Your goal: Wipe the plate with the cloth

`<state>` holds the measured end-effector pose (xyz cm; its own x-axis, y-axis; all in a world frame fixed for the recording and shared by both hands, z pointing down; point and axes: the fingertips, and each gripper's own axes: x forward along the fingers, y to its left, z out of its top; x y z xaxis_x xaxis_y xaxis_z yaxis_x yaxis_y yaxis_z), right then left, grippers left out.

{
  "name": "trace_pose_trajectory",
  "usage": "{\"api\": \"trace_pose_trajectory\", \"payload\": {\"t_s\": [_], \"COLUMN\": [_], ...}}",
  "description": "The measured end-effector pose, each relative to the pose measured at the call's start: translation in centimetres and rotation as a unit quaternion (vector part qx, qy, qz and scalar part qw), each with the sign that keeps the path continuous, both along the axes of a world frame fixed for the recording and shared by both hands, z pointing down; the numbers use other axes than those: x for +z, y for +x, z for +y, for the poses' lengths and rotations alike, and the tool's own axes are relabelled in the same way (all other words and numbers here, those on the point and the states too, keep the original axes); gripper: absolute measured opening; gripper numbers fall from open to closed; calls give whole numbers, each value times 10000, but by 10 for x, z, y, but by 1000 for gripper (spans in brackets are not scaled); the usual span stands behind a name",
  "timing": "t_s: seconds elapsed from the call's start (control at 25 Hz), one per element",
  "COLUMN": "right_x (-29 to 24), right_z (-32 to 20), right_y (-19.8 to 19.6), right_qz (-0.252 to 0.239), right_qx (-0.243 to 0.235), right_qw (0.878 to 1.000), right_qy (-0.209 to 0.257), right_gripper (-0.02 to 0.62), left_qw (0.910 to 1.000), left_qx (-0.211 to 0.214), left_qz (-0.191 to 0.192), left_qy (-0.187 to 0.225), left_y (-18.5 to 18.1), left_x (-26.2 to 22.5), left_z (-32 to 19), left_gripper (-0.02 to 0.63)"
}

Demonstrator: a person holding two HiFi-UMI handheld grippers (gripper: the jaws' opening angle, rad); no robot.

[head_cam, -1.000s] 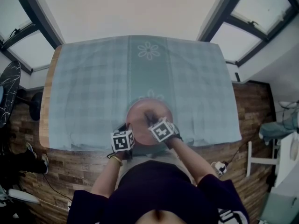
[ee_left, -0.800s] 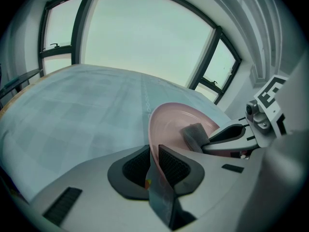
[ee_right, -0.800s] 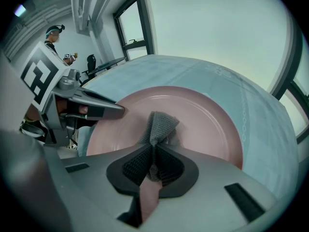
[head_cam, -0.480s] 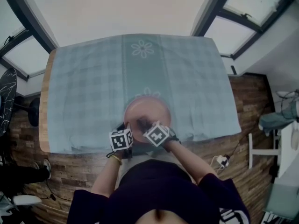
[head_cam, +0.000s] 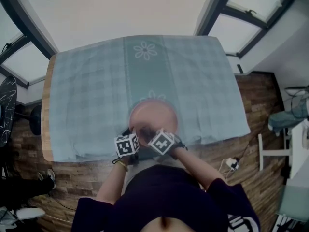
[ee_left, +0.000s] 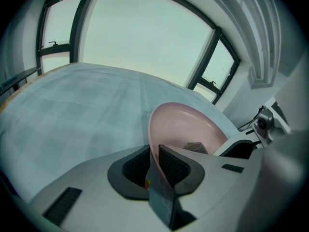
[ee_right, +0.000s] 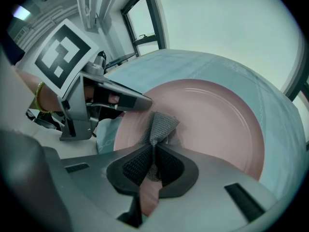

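Left gripper (ee_left: 153, 153): jaws pressed together on the near rim of the plate (ee_left: 186, 124). The rim passes edge-on between the two black, cross-ribbed pads (ee_left: 175, 166). The housing around them is smooth grey plastic.

Right gripper (ee_right: 153, 151): jaws pinched on the cloth (ee_right: 161, 124), a small grey piece of coarse, mesh-like knit. It is bunched to a narrow waist at the pads and fans out beyond them. The fanned end lies on the plate's inner surface, near the rim held by the left gripper and just beside that gripper's tip.

Each gripper carries a cube with black-and-white square markers (head_cam: 126, 145); the two cubes sit side by side at the table's near edge.

Plate: round, pink, smooth and faintly glossy, with a shallow well and a broad raised rim. It sits on the near middle part of the tablecloth (head_cam: 91, 91).

Tablecloth: pale blue-green check, matte, with a plain centre band carrying white flower motifs. It covers nearly all of the rectangular table (head_cam: 46, 110); a strip of light wood shows along the left edge.

Beyond: wood-plank floor (head_cam: 263, 100) and dark-framed windows (ee_left: 145, 33) in a pale wall.
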<state>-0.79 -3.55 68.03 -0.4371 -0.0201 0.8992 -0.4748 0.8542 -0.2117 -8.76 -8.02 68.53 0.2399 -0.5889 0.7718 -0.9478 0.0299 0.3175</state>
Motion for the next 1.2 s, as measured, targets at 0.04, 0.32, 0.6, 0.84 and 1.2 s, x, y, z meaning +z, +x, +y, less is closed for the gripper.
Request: {"api": "trace_pose_trajectory", "payload": {"t_s": [0.04,0.32,0.6,0.84,1.2], "right_x": [0,-17,-28,-28,-12], "right_z": [2,-3,-41,-72,-91], "right_y": [0,6,50,84,112], "right_qz": [29,-214,-50,280,932], "right_qx": [-48,174,803,1087,1110], "right_qw": [10000,9996,9963,9919,9854], "right_qy": [11,17,311,601,890], "right_gripper": [32,32,32,32,32], "left_qw": [10000,10000,9999,9999,9999], "left_qx": [-9,33,42,45,39], "left_qz": [0,65,89,104,103], "left_qy": [-1,52,51,54,44], "left_y": [0,2,1,1,1], "left_x": [0,-1,0,-1,0], "left_z": [0,-2,-2,-2,-1], "left_gripper": [66,66,66,66,66]}}
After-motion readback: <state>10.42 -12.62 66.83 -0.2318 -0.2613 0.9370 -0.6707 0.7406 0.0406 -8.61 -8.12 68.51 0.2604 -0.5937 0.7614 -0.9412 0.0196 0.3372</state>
